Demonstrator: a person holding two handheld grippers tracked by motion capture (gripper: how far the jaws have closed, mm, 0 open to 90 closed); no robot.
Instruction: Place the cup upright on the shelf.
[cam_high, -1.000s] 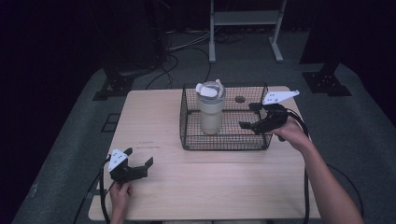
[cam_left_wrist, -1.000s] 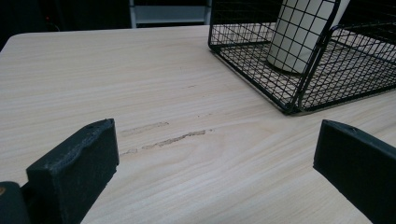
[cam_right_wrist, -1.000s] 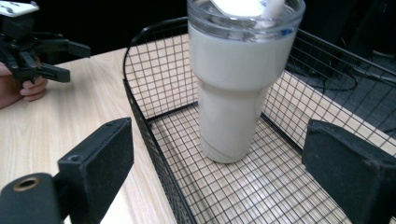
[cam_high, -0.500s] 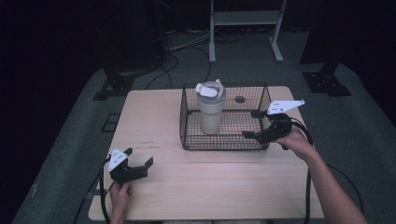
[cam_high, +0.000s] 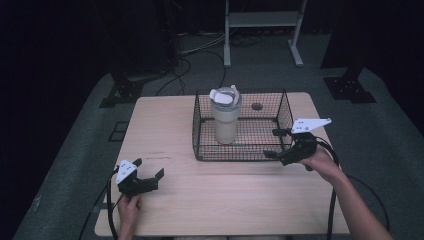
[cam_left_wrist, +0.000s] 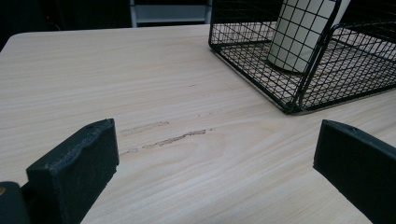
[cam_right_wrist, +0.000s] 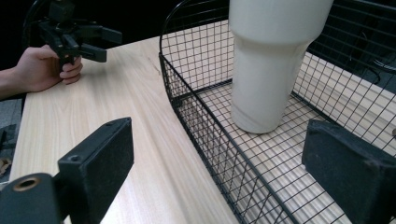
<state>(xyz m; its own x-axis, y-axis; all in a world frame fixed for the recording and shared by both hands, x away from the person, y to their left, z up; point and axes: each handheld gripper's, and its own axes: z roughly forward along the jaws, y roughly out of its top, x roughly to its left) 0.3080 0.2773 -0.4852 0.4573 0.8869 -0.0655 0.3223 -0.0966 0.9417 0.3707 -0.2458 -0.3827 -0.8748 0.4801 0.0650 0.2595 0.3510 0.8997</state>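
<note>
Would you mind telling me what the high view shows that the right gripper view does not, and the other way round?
High view alone: the tumbler's lid, the whole wire basket from above, the dark round spot behind it, the right gripper by the basket's front right corner, and the metal stand on the floor.

Right gripper view alone: a close look between its own open jaws at the basket's mesh floor under the tumbler's base.

Both: the cream tumbler upright in the basket, the wooden table, and the left gripper, open, held in a hand.

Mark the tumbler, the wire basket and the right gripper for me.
tumbler (cam_high: 225, 125), high view, cream body.
wire basket (cam_high: 235, 157), high view, near bottom rim.
right gripper (cam_high: 274, 143), high view, between its open jaw tips.
</note>
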